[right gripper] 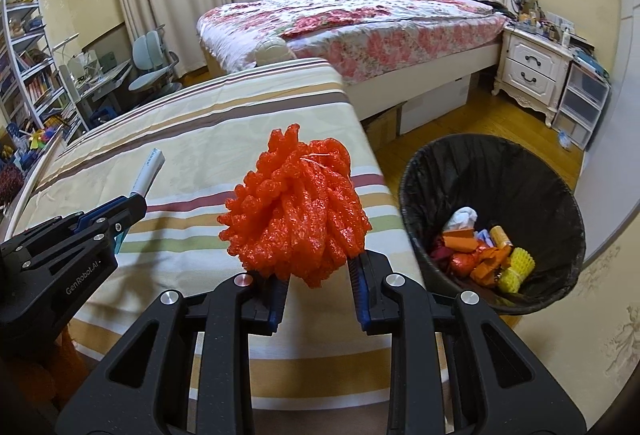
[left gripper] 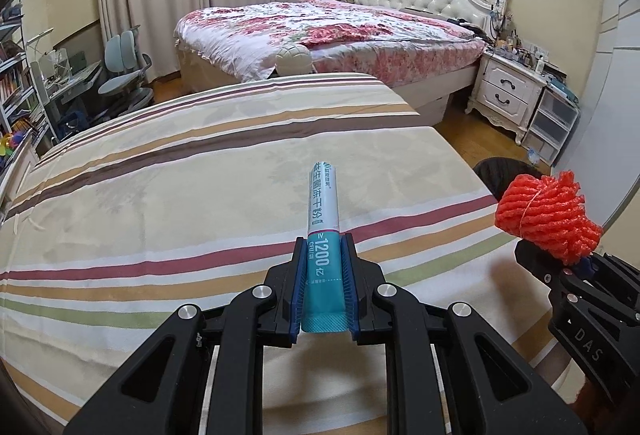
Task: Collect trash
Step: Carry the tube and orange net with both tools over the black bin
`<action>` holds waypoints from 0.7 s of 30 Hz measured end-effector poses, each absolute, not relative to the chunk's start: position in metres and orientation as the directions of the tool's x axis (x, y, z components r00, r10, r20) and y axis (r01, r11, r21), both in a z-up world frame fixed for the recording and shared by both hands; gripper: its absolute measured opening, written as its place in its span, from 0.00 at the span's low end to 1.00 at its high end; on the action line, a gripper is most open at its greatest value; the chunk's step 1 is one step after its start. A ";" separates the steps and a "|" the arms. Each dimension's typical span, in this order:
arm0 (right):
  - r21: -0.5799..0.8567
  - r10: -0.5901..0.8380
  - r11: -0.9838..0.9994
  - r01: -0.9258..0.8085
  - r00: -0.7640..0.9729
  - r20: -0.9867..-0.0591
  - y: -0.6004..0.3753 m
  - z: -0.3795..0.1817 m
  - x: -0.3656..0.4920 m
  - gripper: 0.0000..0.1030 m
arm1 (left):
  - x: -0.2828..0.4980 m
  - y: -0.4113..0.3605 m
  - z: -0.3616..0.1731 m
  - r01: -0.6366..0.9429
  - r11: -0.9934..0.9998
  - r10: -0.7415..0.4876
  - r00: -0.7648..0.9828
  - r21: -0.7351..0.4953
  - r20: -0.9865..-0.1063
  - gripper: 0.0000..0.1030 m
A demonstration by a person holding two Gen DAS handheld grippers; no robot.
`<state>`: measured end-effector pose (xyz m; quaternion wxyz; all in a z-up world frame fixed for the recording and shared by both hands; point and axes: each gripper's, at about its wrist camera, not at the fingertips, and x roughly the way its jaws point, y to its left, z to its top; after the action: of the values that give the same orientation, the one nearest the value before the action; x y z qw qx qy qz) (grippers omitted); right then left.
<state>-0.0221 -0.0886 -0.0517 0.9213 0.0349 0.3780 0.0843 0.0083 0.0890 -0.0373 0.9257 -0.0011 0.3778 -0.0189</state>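
Observation:
My left gripper (left gripper: 323, 247) is shut on a teal and white sachet stick (left gripper: 324, 211), held above the striped tablecloth (left gripper: 160, 195). It also shows in the right wrist view (right gripper: 120, 211), with the stick (right gripper: 148, 171) pointing up and away. My right gripper (right gripper: 318, 267) is shut on a bunched orange foam net (right gripper: 298, 207), above the table's right edge. The net also shows in the left wrist view (left gripper: 548, 215). A black-lined trash bin (right gripper: 560, 195) stands on the floor to the right, holding several wrappers.
A floral bed (right gripper: 360, 19) stands behind the table. A white nightstand (right gripper: 532, 71) and plastic drawers (right gripper: 580, 103) are at the right wall. A desk, chair (right gripper: 152, 63) and bookshelf (right gripper: 28, 67) are at the left.

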 end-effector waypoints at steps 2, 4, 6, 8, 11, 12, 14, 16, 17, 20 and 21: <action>0.131 0.170 0.985 -0.110 0.708 -0.686 -0.097 -0.049 -0.022 0.26 | 0.010 0.082 -0.035 0.050 0.999 -0.046 0.717 -0.014 -0.695 0.18; 0.132 0.155 0.987 -0.089 0.717 -0.680 -0.107 -0.047 -0.021 0.26 | 0.011 0.072 -0.032 0.069 0.998 -0.058 0.721 -0.011 -0.690 0.18; 0.131 0.142 0.989 -0.071 0.724 -0.675 -0.115 -0.045 -0.021 0.26 | 0.012 0.062 -0.030 0.088 0.996 -0.072 0.724 -0.012 -0.686 0.18; 0.126 0.121 0.991 -0.049 0.732 -0.670 -0.124 -0.043 -0.020 0.26 | 0.015 0.052 -0.028 0.112 0.994 -0.092 0.728 -0.015 -0.680 0.18; 0.129 0.098 0.992 -0.015 0.739 -0.667 -0.138 -0.042 -0.018 0.26 | 0.017 0.037 -0.024 0.148 0.989 -0.120 0.730 -0.016 -0.673 0.18; 0.130 0.091 0.992 -0.004 0.740 -0.667 -0.142 -0.042 -0.018 0.26 | 0.019 0.031 -0.024 0.160 0.987 -0.128 0.730 -0.014 -0.671 0.18; 0.131 0.074 0.991 0.019 0.743 -0.665 -0.152 -0.042 -0.016 0.26 | 0.022 0.021 -0.023 0.181 0.983 -0.144 0.729 -0.014 -0.669 0.18; 0.129 0.055 0.991 0.041 0.745 -0.665 -0.161 -0.043 -0.015 0.26 | 0.025 0.011 -0.023 0.201 0.979 -0.160 0.730 -0.014 -0.665 0.18; 0.127 0.045 0.990 0.054 0.745 -0.665 -0.166 -0.043 -0.014 0.26 | 0.027 0.006 -0.023 0.210 0.978 -0.165 0.729 -0.013 -0.664 0.18; 0.128 0.022 0.988 0.086 0.744 -0.667 -0.179 -0.045 -0.012 0.26 | 0.034 -0.009 -0.024 0.234 0.972 -0.185 0.725 -0.015 -0.663 0.18; 0.127 0.014 0.987 0.096 0.744 -0.668 -0.183 -0.045 -0.011 0.26 | 0.037 -0.013 -0.024 0.241 0.970 -0.190 0.723 -0.015 -0.664 0.18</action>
<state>-0.0108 -0.1827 -0.0454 0.9307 0.0770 0.3568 -0.0221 0.0368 -0.0131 -0.0238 0.9275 0.0362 0.3535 -0.1162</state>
